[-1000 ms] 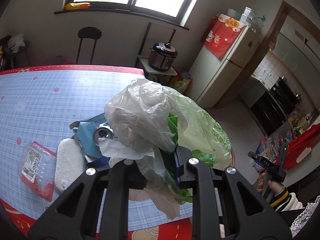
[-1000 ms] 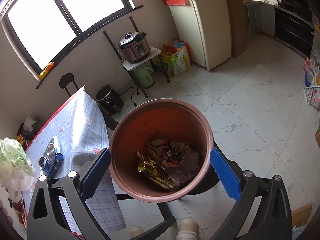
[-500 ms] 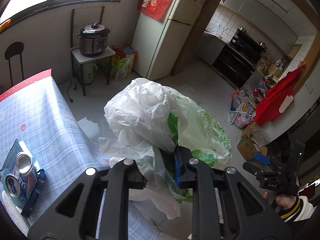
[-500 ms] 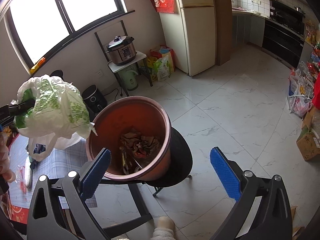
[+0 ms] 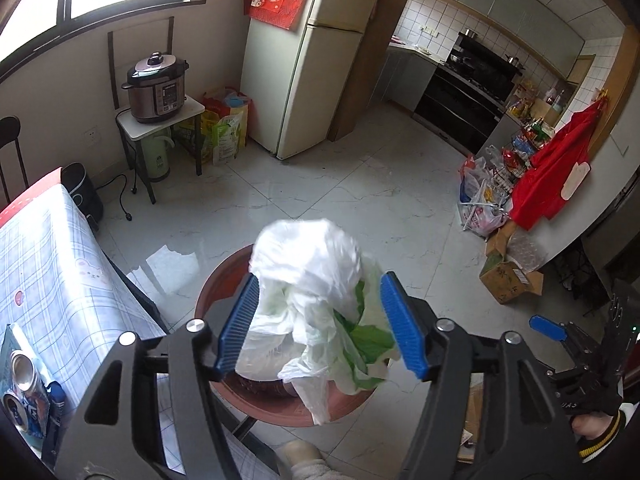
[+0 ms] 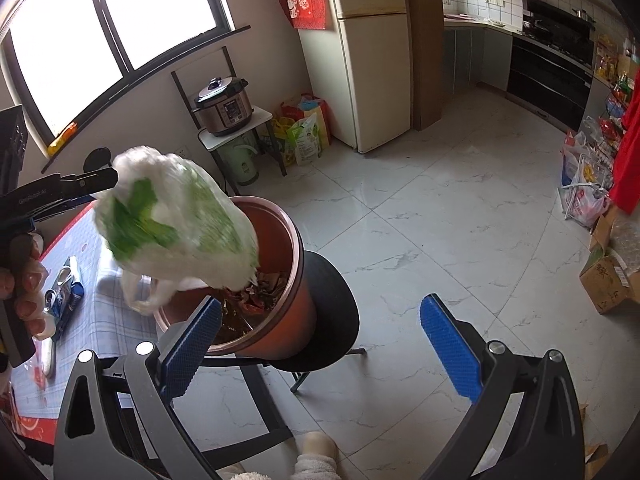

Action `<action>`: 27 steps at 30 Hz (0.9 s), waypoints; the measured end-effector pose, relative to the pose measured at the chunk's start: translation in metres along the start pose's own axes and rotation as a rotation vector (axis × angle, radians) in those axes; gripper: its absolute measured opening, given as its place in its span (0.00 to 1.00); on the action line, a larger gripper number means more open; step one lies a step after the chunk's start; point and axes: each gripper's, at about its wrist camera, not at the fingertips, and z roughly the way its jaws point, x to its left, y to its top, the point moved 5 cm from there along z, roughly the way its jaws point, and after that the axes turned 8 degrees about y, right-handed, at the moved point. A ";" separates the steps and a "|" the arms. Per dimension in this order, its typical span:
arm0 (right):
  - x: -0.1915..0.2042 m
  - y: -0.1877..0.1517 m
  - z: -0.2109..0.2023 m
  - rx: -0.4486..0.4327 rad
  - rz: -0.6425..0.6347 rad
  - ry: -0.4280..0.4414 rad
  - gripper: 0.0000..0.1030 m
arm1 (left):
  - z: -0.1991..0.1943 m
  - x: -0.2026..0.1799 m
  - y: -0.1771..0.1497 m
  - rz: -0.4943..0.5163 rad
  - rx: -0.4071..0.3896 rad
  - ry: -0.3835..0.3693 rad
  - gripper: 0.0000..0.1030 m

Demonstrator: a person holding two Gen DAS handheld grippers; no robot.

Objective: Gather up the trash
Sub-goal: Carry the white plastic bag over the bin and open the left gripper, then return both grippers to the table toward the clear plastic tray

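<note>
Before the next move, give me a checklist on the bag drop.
1. Left gripper open: ok.
2. Plastic bag above the trash bin mouth: ok.
3. Bag free of the blue pads: cannot tell, blurred.
4. Right gripper open, empty: ok.
5. Bin seated on the black stool: ok.
6. Table free of trash: not ok, drink cans lie there.

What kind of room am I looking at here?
Most likely a home kitchen and dining area: a fridge stands by the wall, a pressure cooker sits on a small stand, and a stove with tiled walls lies beyond.
</note>
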 end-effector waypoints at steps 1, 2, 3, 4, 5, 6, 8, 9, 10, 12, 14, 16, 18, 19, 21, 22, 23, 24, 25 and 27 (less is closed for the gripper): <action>0.003 0.002 0.000 0.001 -0.005 0.005 0.95 | -0.003 0.004 -0.001 -0.011 -0.005 0.000 0.80; 0.005 0.003 0.001 0.002 -0.010 0.010 0.95 | -0.010 0.008 -0.004 -0.021 -0.019 0.004 0.82; 0.009 0.004 0.003 0.003 -0.016 0.016 0.95 | -0.016 0.013 -0.007 -0.027 -0.027 0.016 0.82; 0.012 0.005 0.004 0.005 -0.023 0.022 0.95 | -0.020 0.019 -0.009 -0.033 -0.027 0.032 0.82; 0.017 0.006 0.006 0.006 -0.030 0.028 0.95 | -0.025 0.026 -0.012 -0.041 -0.025 0.047 0.84; 0.021 0.008 0.007 0.007 -0.037 0.035 0.95 | -0.031 0.034 -0.015 -0.051 -0.027 0.063 0.87; 0.032 0.011 0.010 0.007 -0.055 0.052 0.95 | -0.047 0.052 -0.024 -0.084 -0.045 0.102 0.94; 0.039 0.012 0.011 0.006 -0.065 0.061 0.95 | -0.056 0.062 -0.030 -0.101 -0.047 0.116 0.94; 0.045 0.014 0.012 0.005 -0.074 0.071 0.95 | -0.063 0.072 -0.037 -0.121 -0.046 0.134 0.94; 0.059 0.016 0.014 0.007 -0.091 0.091 0.95 | -0.081 0.094 -0.055 -0.157 -0.045 0.187 0.94; 0.073 0.016 0.018 0.013 -0.107 0.110 0.95 | -0.099 0.119 -0.076 -0.203 -0.042 0.244 0.94; 0.090 0.016 0.021 0.021 -0.132 0.129 0.95 | -0.119 0.146 -0.101 -0.261 -0.037 0.295 0.94; 0.108 0.016 0.023 0.026 -0.160 0.145 0.95 | -0.140 0.172 -0.129 -0.337 -0.039 0.357 0.94; 0.116 0.016 0.024 0.027 -0.170 0.152 0.95 | -0.151 0.184 -0.142 -0.377 -0.044 0.386 0.94; 0.134 0.012 0.026 0.026 -0.185 0.166 0.95 | -0.172 0.201 -0.171 -0.446 -0.057 0.431 0.94; 0.143 0.009 0.026 0.025 -0.192 0.175 0.95 | -0.182 0.207 -0.185 -0.471 -0.064 0.456 0.94; 0.154 0.006 0.027 0.025 -0.201 0.184 0.95 | -0.191 0.214 -0.198 -0.494 -0.071 0.483 0.94; 0.165 0.004 0.027 0.022 -0.211 0.187 0.95 | -0.200 0.221 -0.209 -0.520 -0.077 0.508 0.94; 0.176 0.000 0.028 0.017 -0.219 0.187 0.95 | -0.208 0.229 -0.219 -0.552 -0.079 0.524 0.94; 0.199 -0.009 0.031 0.022 -0.234 0.197 0.95 | -0.222 0.246 -0.233 -0.609 -0.077 0.545 0.94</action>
